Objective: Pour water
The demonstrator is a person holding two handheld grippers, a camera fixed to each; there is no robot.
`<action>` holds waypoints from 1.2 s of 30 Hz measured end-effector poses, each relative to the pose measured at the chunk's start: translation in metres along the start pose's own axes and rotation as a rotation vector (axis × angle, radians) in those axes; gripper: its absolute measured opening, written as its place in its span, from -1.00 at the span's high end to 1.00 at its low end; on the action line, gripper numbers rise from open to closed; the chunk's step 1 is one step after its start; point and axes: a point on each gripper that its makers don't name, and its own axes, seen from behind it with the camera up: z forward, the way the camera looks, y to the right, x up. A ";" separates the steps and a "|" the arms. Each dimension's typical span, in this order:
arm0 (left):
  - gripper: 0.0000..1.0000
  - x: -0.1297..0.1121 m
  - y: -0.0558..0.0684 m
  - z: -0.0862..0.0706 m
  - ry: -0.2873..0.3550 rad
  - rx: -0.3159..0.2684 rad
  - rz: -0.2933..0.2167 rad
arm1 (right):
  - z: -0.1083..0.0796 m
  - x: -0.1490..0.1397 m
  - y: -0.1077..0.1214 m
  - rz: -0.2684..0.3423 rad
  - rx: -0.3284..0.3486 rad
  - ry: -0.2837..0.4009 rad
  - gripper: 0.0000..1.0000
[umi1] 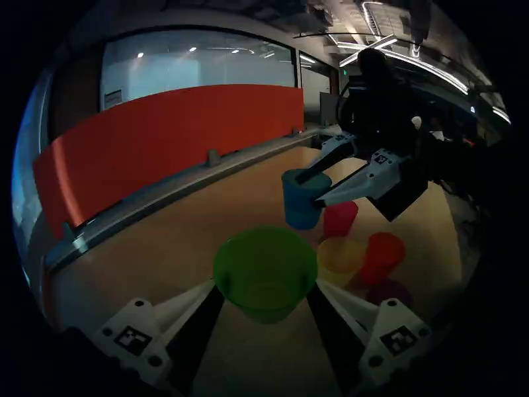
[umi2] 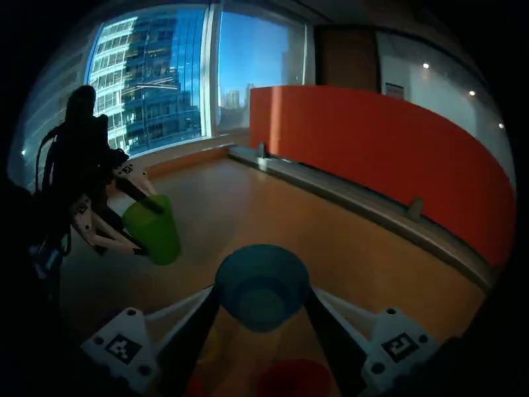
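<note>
the left claw [umi1: 264, 291] is clenched on the green cup [umi1: 264, 264], its two fingers [umi1: 188, 308] pressing the wall from either side just under the rim, and the cup stands upright between them with its mouth open to the camera

in the right gripper view the right claw [umi2: 262, 301] grasps the blue cup [umi2: 261, 281] the same way, a finger on each flank and the mouth facing up

seen from the left claw, the blue cup is ahead and a little to the right, higher in the picture than the green one, apart from it and not touching

seen from the right claw, the green cup is off to the left, pinched between the other claw's white fingers

below and beside the blue cup a cluster of cups stands on the wooden desk [umi1: 165, 245]: a red cup [umi1: 340, 218], a yellow cup [umi1: 338, 258], an orange-red cup [umi1: 382, 255] and a purple cup [umi1: 390, 291], close together

an orange partition [umi1: 165, 145] runs along the far edge of the desk, and a window [umi2: 152, 79] looks onto tall buildings

whether either held cup has water in it cannot be made out; the purple cup is dim and partly behind a finger, and the person holding the claws is only a dark shape
</note>
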 end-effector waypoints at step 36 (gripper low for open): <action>-0.66 0.071 0.041 -0.060 0.204 0.014 -0.018 | -0.123 0.094 -0.033 -0.070 -0.074 0.429 -0.79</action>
